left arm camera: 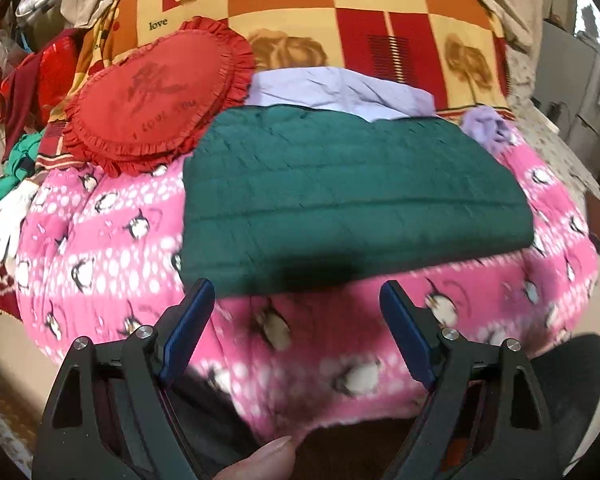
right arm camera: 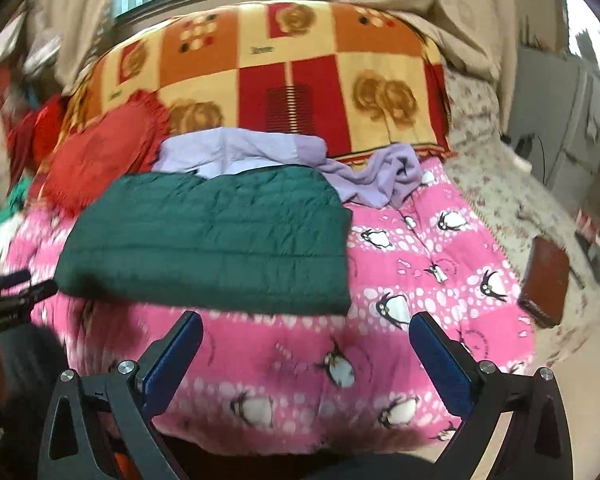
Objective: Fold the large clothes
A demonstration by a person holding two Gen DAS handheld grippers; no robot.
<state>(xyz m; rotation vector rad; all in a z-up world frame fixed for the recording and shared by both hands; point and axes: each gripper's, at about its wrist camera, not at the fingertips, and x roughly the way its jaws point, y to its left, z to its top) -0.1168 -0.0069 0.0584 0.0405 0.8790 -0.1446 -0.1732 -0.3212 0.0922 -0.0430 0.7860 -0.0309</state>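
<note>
- Left gripper [left arm camera: 296, 290], black-framed with blue finger pads, has its jaws spread wide and holds nothing; it hangs just off the near edge of the folded garment, above the quilt; a fingertip of the person's hand [left arm camera: 260, 460] shows at the bottom of the left wrist view.
- Right gripper [right arm camera: 306, 322], of the same black and blue build, is likewise spread wide and empty; its fingers sit over the quilt just short of the garment's near edge.
- Dark green quilted padded jacket [left arm camera: 340, 192], the large garment, lies folded into a flat rectangle on the pink penguin-print quilt [left arm camera: 100, 240]; in the right wrist view the jacket [right arm camera: 212, 240] sits left of centre on the quilt [right arm camera: 420, 280].
- Pale lilac garment [left arm camera: 332, 88] lies folded just behind the jacket, its near part tucked under the jacket's far edge; a crumpled lilac cloth [right arm camera: 380, 176] rests beside it, by the jacket's far right corner.
- Red heart-shaped frilled cushion [left arm camera: 156, 96] lies at the jacket's far left corner, touching it; it leans on the orange, red and cream checked rose-print blanket [left arm camera: 340, 8] behind.
- White knitted glove [left arm camera: 8, 220] lies at the quilt's left edge; a brown flat box [right arm camera: 544, 280] lies on the floral sheet to the right, well apart from the jacket.
</note>
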